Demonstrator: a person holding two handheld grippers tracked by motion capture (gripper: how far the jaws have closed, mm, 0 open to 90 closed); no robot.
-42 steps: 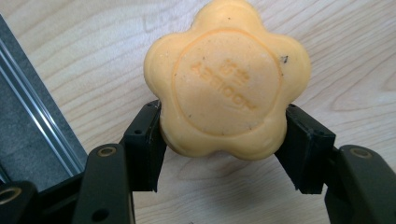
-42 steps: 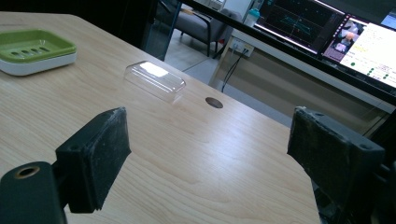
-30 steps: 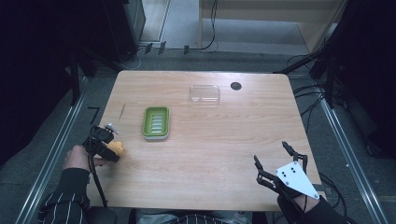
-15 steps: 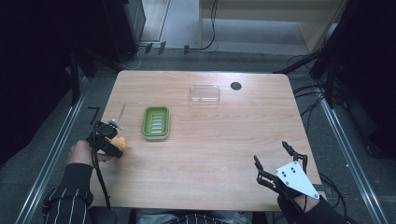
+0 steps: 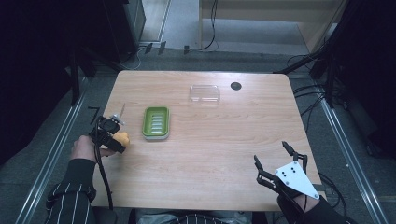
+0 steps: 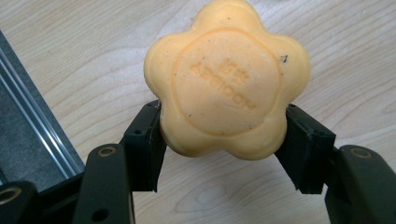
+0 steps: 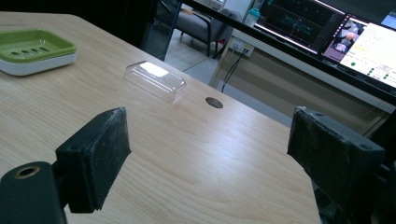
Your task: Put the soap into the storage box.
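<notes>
Table [image 5: 210, 154]: a pale wood top seen from above; my 2 forearms come in from its near edge.
Dish [image 5: 156, 122]: a green soap dish with a white base, lying on the left half of the table, its long axis running from me toward the far edge.
Lid [image 5: 204, 93]: a clear plastic cover, well apart from the dish, toward the far edge.
Right gripper [image 5: 275, 164]: rests at the near right corner, jaws spread wide with nothing between them, far from the dish.
Left gripper [image 5: 113, 141]: near the left edge, its jaws clamped on the soap; this is the hand nearer the dish.
Soap [image 6: 227, 79]: an orange, flower-shaped bar with 5 lobes, held by its lower sides between my left pads [image 6: 147, 142], stamped face toward the camera.
Key relation: the dish lies just to the right of the soap and slightly farther from me, with a small gap of bare wood between them.
Next move, as I judge it: a short carry right and forward to bring the soap over the dish.
</notes>
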